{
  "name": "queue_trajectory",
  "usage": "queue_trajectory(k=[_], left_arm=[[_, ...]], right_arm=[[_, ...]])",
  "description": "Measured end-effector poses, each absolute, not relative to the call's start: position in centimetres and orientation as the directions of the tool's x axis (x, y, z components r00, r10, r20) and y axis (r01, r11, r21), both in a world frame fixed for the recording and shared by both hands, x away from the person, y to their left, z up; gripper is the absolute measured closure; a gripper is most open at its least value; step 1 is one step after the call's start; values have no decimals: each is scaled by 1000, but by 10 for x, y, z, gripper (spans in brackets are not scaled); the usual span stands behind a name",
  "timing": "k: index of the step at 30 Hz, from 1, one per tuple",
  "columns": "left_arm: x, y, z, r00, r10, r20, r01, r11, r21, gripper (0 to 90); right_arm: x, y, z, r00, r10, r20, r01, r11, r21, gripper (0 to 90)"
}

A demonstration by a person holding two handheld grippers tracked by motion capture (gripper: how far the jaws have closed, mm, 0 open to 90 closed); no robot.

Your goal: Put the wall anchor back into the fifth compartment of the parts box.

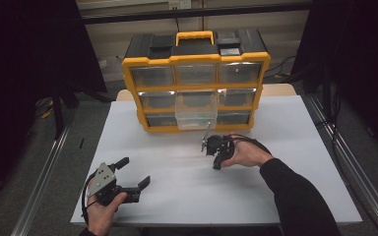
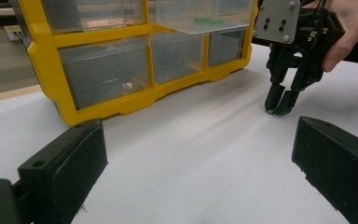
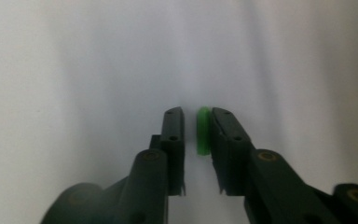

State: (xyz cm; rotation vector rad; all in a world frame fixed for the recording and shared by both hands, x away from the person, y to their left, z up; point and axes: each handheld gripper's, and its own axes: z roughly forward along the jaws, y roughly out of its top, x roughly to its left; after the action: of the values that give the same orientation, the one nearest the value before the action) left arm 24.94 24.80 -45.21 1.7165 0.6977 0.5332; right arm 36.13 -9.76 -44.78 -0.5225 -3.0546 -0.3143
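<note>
A small green piece (image 3: 203,130) stands on edge on the white table (image 1: 177,196). My right gripper (image 3: 196,114) points down over it, and its jaws straddle the piece. One jaw touches the piece and a narrow gap shows at the other. The left gripper view shows the same gripper (image 2: 278,105) with its tips on the table and the green piece (image 2: 271,111) at them. A hand holds the right gripper (image 1: 216,164) in front of the organizer. My left gripper (image 1: 134,172) rests near the table's front left, open wide with nothing between its jaws (image 2: 196,154).
A yellow and black organizer (image 1: 197,59) with clear drawers stands at the back of the table. Its middle drawer (image 1: 195,110) is pulled out, and a green part (image 2: 209,20) lies in it. Metal rails run along both sides of the table.
</note>
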Motion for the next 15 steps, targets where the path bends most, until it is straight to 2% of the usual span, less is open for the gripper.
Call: queue_trajectory(k=[3,15], left_arm=[[249,247,-452,718,696,-14,178,-164,970,31],[249,248,-452,720,694,-7,176,-173,969,31]], right_arm=[[361,-98,-448,-940,334,71,342,919,195,845],[361,-98,-447,-943,324,76,332,921,201,849]])
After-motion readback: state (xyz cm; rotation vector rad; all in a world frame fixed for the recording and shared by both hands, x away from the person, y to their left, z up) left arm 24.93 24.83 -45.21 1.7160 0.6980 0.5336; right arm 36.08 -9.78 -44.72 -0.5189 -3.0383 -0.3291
